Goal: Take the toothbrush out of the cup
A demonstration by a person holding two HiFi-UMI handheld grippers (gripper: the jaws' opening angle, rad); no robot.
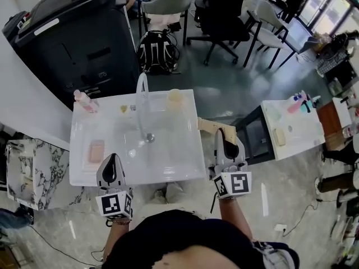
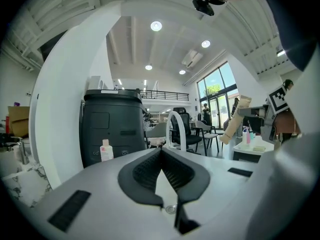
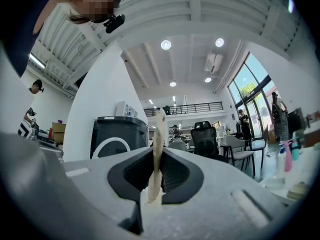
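I am seeing the toothbrush showing a pale, matt, wood-like handle between the black ribbed pads of the right hand-held gripper, whose shell is looking like smooth matt grey plastic. The white counter is gleaming glossy; the cup at its far edge is looking like pale plastic.

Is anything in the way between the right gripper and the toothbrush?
Nothing visible is. The right gripper is already shut on the pale beige toothbrush, which stands between its jaws, well clear of the pale yellow cup at the white sink's back edge.
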